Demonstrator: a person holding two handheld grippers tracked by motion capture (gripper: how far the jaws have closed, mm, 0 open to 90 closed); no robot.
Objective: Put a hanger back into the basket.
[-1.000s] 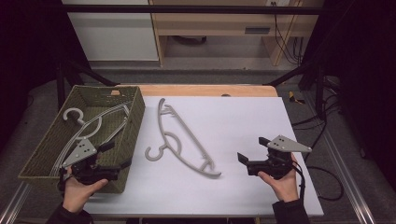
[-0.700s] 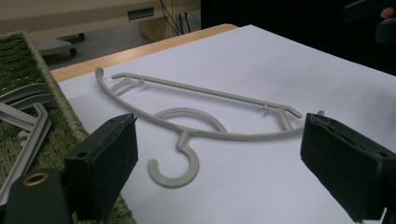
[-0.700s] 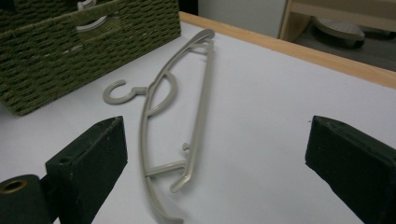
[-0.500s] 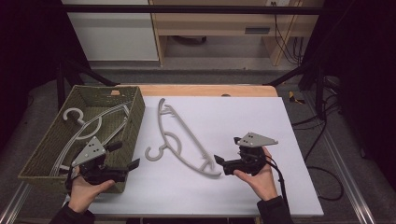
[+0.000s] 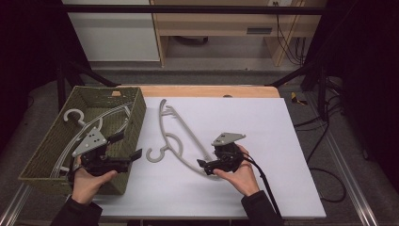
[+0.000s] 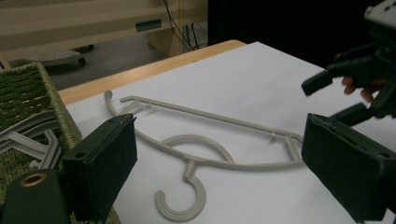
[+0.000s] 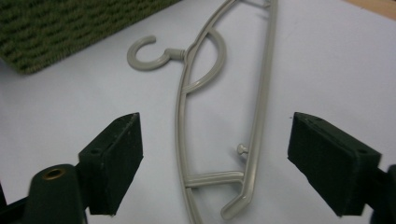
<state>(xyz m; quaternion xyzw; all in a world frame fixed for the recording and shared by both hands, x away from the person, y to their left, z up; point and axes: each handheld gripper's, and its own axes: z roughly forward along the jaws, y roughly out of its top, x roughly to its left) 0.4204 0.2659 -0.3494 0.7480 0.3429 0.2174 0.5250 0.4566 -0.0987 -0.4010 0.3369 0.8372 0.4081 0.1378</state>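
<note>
A grey plastic hanger (image 5: 187, 131) lies flat on the white table top (image 5: 263, 132), its hook toward the basket. My right gripper (image 5: 203, 167) sits at the hanger's near end. In the right gripper view its jaws (image 7: 217, 123) stand apart on either side of that end of the hanger (image 7: 212, 178); they have just been closing and the pads are clear of the plastic. My left gripper (image 5: 129, 145) hovers open over the basket's front right corner, and in its own view the gripper (image 6: 217, 120) faces the hanger (image 6: 219, 119) and the right gripper (image 6: 334, 100).
A green woven basket (image 5: 134, 122) stands at the table's left and holds several more grey hangers (image 5: 89, 125). A wooden strip (image 5: 207, 91) runs along the far edge. Cables trail off the right side (image 5: 324, 183).
My right gripper has travelled left across the table to the hanger's near end, and its jaws look narrower. My left gripper has shifted slightly right and up over the basket corner.
</note>
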